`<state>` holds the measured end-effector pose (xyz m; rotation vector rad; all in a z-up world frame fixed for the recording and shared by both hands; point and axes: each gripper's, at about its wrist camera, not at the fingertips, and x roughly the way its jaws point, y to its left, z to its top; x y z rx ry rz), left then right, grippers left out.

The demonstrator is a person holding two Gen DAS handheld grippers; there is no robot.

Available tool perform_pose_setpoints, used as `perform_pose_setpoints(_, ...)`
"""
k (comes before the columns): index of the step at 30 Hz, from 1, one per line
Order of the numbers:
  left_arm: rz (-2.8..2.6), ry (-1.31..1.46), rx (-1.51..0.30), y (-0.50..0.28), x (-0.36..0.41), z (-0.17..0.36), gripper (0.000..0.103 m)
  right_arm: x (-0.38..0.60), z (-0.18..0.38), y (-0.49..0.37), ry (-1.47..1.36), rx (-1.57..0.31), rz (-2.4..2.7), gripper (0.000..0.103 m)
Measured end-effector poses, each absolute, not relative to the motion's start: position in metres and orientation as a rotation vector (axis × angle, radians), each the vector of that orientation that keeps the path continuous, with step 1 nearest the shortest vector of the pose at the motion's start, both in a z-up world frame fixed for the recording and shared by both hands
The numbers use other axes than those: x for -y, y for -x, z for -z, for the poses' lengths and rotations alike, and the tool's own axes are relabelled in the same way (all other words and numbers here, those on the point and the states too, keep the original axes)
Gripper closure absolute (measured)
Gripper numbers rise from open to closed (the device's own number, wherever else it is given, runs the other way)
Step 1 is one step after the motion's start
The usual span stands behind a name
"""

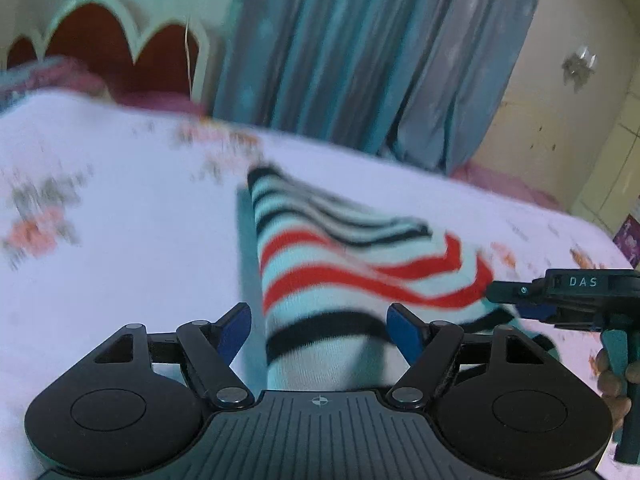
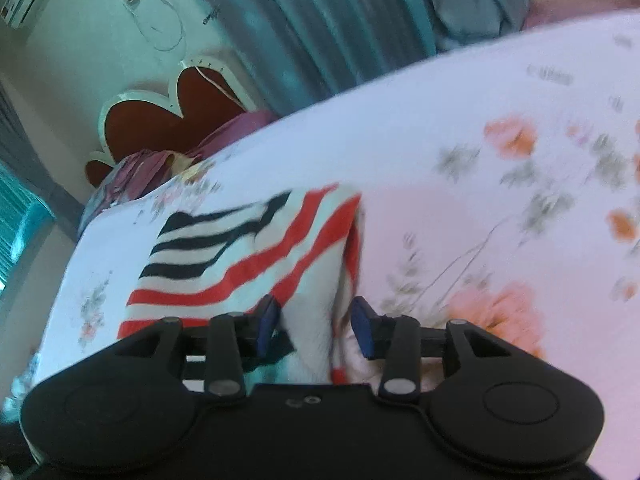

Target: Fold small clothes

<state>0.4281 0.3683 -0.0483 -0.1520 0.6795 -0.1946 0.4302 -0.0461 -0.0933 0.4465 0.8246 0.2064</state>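
A small striped garment [image 1: 320,264], pale with red and black bands, lies folded on the floral bedsheet [image 1: 120,220]. In the left wrist view my left gripper [image 1: 320,330] stands open, and the garment's near edge lies between its blue pads without being pressed. The right gripper [image 1: 506,300] comes in from the right at the garment's right edge, with part of a hand below it. In the right wrist view my right gripper [image 2: 316,326] is open around the garment's [image 2: 248,264] near right corner, and small gaps show at both pads.
A white bedsheet [image 2: 460,152] with orange flowers covers the bed. A red scalloped headboard [image 1: 108,44] and pillows stand at the far end. Teal curtains [image 1: 360,48] hang behind the bed. The bed's far edge runs close behind the garment.
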Motion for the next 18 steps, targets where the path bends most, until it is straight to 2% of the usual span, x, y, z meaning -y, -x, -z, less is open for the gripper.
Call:
perform_pose_setpoints(4,0.236,0.098,-0.643,-0.427,-0.356,0.034,0.029,0.035,0.071,-0.422,-0.373,-0.75,-0.207,0.079)
perform_pose_setpoints(7,0.256,0.059,-0.654,-0.436,-0.342,0.037,0.029,0.01,0.061,-0.427,-0.277,-0.727,-0.236,0.084)
perform_pose_setpoints(15,0.161,0.11,-0.731,-0.485,-0.345,0.052,0.029,-0.007,0.078,-0.473,-0.257,-0.77,-0.174,0.083)
perform_pose_setpoints(18,0.128,0.148,-0.807,-0.494,-0.355,0.075,0.029,-0.01,0.101,-0.482,-0.211,-0.798,-0.135,0.087)
